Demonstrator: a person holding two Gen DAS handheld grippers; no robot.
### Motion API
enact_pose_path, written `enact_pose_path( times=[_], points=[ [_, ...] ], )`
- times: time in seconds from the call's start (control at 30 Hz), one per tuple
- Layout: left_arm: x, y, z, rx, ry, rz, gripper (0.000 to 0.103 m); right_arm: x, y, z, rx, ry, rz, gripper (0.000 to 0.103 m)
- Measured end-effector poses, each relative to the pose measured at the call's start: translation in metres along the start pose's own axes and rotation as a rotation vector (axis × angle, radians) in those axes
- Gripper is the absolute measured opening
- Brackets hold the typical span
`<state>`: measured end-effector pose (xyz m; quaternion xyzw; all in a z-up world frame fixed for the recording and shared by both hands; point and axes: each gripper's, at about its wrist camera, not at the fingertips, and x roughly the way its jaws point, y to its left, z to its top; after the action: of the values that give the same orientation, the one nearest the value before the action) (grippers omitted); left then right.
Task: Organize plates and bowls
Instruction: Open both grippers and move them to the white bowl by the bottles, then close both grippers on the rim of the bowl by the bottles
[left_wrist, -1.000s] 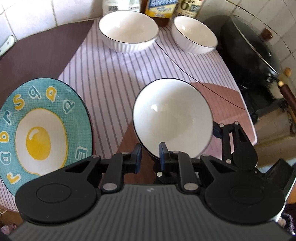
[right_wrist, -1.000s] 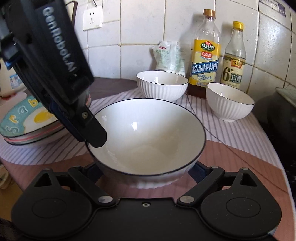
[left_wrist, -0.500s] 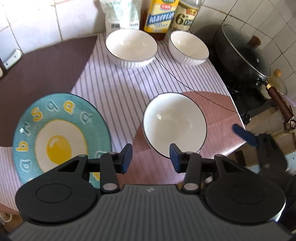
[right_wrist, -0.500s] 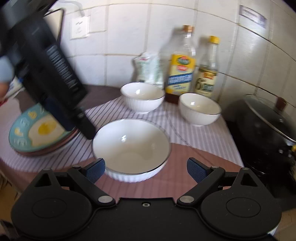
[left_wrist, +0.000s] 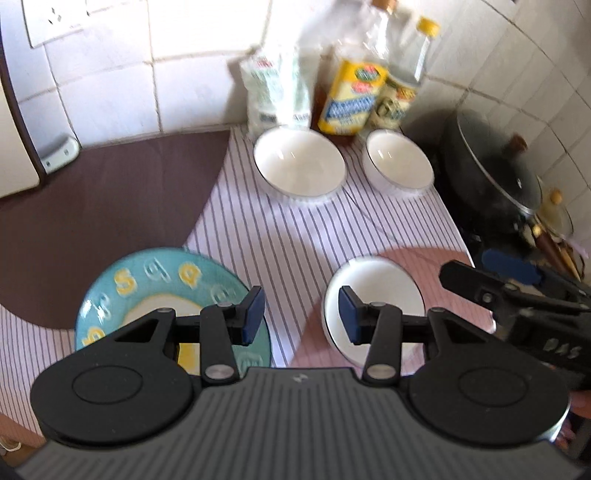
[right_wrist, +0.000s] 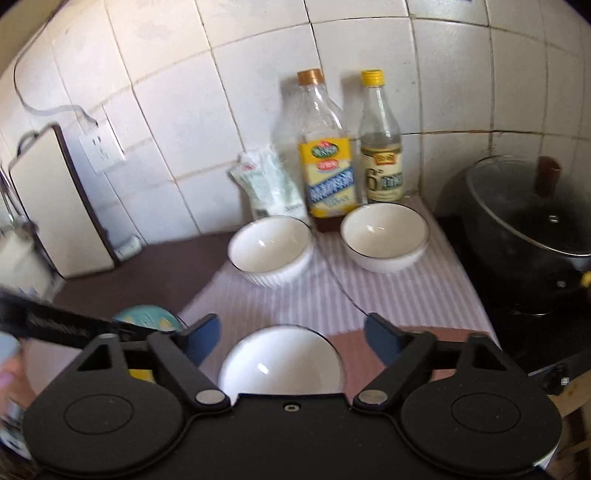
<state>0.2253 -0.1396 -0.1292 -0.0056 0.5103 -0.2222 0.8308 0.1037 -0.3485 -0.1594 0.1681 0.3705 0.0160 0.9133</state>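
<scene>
Ceramic is what the three bowls seem to be made of, so I judge them stiff, rather heavy for their size, smooth and slippery at the glaze, and easy to chip when one knocks on another. A good place to take hold is the rim, one finger inside and one outside, because the round wall gives no flat face.

The near bowl (left_wrist: 373, 295) stands low in the left wrist frame, a little right of centre, on the brown patch at the edge of the striped cloth (left_wrist: 295, 236). It is plain white with a thin dark line on the rim. The left gripper (left_wrist: 301, 319) hangs above it with jaws apart and nothing between them. The right gripper (right_wrist: 291, 334) is also spread wide and empty, with the same bowl below it.

Two more white bowls, the left far bowl (right_wrist: 271, 249) with a ribbed wall and the right far bowl (right_wrist: 384, 234), stand side by side in the middle of the right wrist frame, just before the bottles (right_wrist: 327, 147). The egg plate (left_wrist: 162, 291), teal with yellow letters, lies at lower left in the left wrist view.
</scene>
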Motion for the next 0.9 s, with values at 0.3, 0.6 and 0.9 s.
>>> enact_pose_path(
  times=[0.3,0.6,0.9],
  points=[
    [0.025,0.032,0.038,-0.091,-0.125,-0.037,0.045,0.046,-0.003,0.035,0.181,0.072,0.078,0.074],
    [0.102,0.047,0.078,-0.109,-0.094,-0.039,0.045,0.124,-0.006,0.074,0.147,0.142,0.023,0.062],
    [0.149,0.06,0.09,-0.146,-0.047,-0.044,0.043,0.174,-0.024,0.078,0.285,0.19,-0.04,0.063]
  ],
)
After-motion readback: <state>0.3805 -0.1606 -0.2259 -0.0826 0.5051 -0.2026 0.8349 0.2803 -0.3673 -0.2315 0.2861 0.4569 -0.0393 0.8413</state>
